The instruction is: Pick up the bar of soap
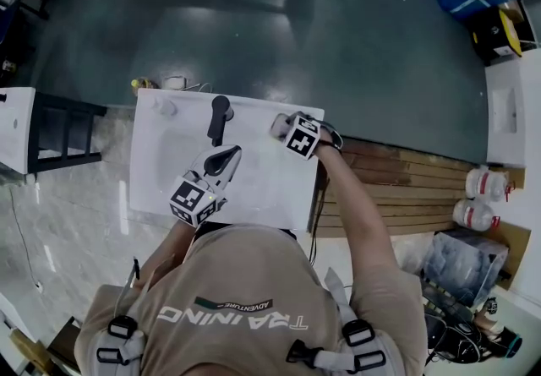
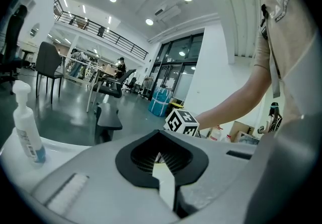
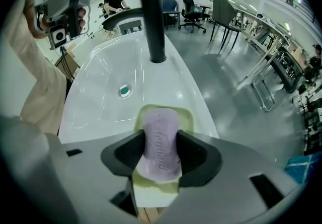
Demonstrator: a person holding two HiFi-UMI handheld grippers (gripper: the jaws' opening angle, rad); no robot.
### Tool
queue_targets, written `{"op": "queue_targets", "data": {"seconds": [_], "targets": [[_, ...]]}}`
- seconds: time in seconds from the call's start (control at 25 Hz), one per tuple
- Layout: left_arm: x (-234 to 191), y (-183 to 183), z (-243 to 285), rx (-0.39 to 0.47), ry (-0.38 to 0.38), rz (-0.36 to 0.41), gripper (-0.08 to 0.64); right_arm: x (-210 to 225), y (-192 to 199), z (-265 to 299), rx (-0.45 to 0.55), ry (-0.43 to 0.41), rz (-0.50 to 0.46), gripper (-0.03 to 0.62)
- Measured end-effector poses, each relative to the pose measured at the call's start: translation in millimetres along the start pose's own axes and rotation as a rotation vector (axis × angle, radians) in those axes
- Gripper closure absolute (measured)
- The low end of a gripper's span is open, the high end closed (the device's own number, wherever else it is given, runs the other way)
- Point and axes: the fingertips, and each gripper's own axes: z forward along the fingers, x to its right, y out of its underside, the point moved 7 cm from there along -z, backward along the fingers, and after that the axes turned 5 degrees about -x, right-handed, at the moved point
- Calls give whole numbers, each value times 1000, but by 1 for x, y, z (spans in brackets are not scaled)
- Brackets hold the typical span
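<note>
A lilac bar of soap (image 3: 160, 140) lies lengthwise in a pale green dish (image 3: 187, 115) on the right rim of the white sink (image 3: 108, 74). My right gripper (image 3: 161, 160) straddles the bar, its black pads against both long sides, and the soap still rests in the dish. From the head camera, this gripper (image 1: 286, 127) sits at the sink's far right corner. My left gripper (image 1: 221, 161) hovers over the sink's middle with its jaws together and nothing between them; its own view shows the pads (image 2: 162, 157) meeting.
A black faucet (image 3: 152, 16) stands behind the basin, and a drain (image 3: 125, 90) sits in the basin. A pump bottle (image 2: 27, 132) stands on the sink's far left corner. Wooden boards (image 1: 397, 188) lie right of the sink. Chairs and tables stand beyond.
</note>
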Motion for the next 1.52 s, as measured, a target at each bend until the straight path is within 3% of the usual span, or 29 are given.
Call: {"op": "queue_targets", "data": {"seconds": [0.48,1.16,1.52], "targets": [[-1,-9,-10,-5,-6,19,568,-8,3,-27,68,30,14,394],[9,-31,-23,19,0,98,568,-41,7,-133,432,253,192,393],[13,-59,-31,52,-11,164,568,-69,7,-199,672,384,237,394]]}}
